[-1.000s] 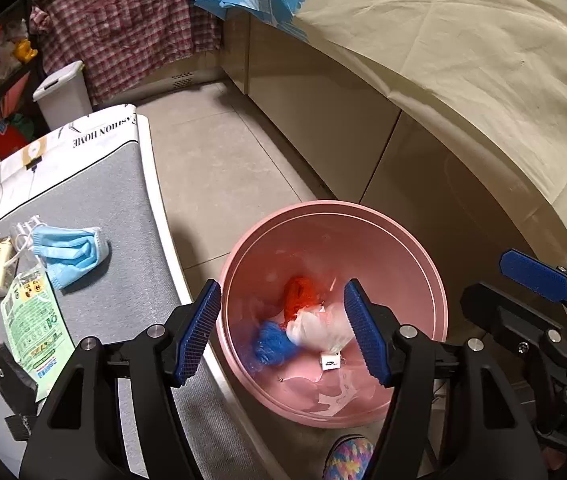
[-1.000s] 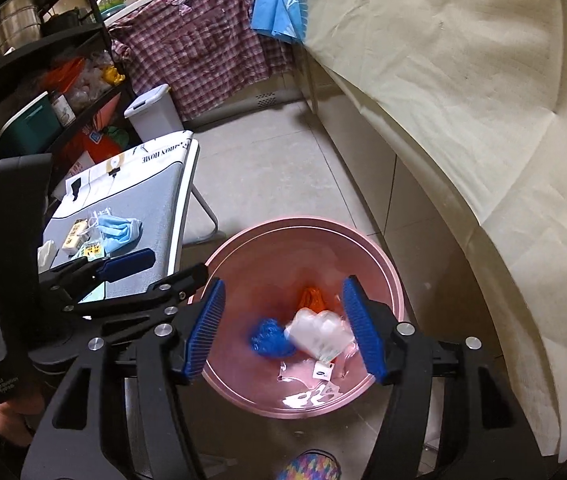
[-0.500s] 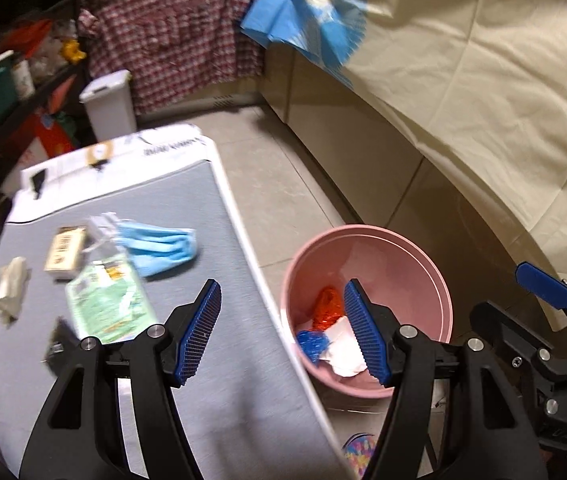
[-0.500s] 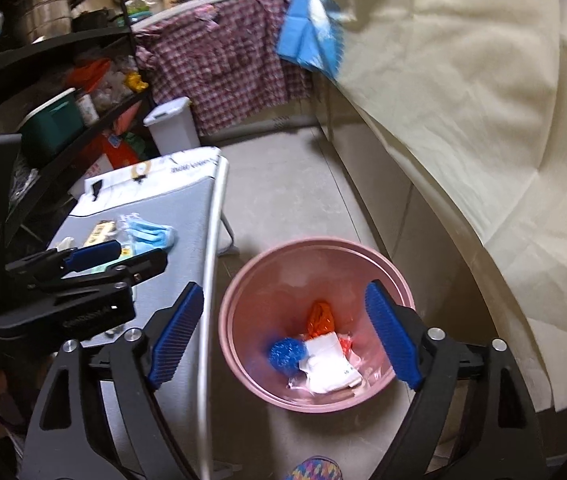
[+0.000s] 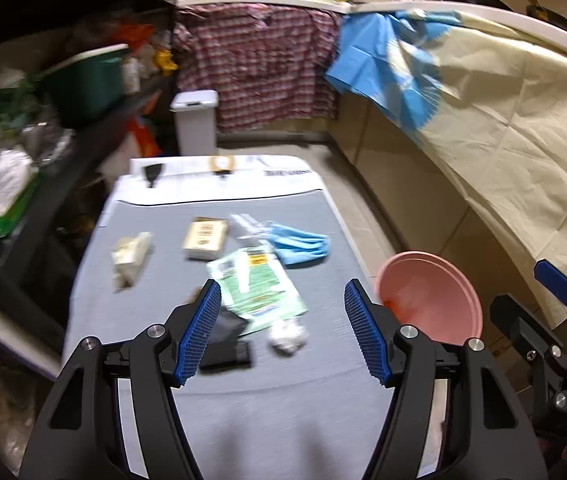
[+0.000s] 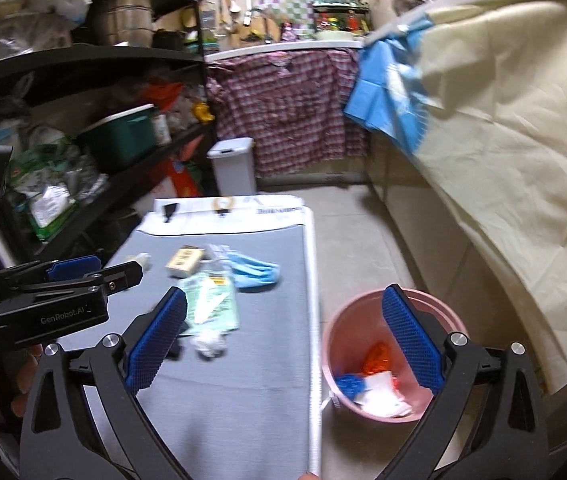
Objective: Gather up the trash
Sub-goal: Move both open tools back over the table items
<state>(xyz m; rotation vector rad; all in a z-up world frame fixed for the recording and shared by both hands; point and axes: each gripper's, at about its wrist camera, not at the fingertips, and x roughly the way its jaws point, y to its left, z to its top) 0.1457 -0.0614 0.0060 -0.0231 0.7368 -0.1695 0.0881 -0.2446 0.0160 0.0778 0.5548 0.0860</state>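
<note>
My left gripper (image 5: 283, 334) hangs open and empty above the grey padded table (image 5: 283, 408). Trash lies on the table: a crumpled white wad (image 5: 287, 336), a green packet (image 5: 255, 288), a blue face mask (image 5: 301, 242), a small tan box (image 5: 205, 238), a crumpled beige paper (image 5: 131, 254) and a black item (image 5: 225, 344). The pink bin (image 6: 333, 360) stands on the floor right of the table, holding orange, blue and white scraps. My right gripper (image 6: 285, 336) is over the table's right edge and the bin, its jaws opening with nothing between them. In that view the left gripper (image 6: 99, 270) sits at the left.
Black shelves (image 6: 83, 56) packed with goods run along the left. A white lidded bin (image 6: 231, 166) and a plaid cloth (image 6: 283, 108) are at the far end. A cream sheet (image 6: 503, 140) drapes the right side. Tiled floor (image 6: 355, 232) lies between.
Both views have swung up and left from the pink bin to the table top. The right jaws have spread wider. The left jaws keep the same gap.
</note>
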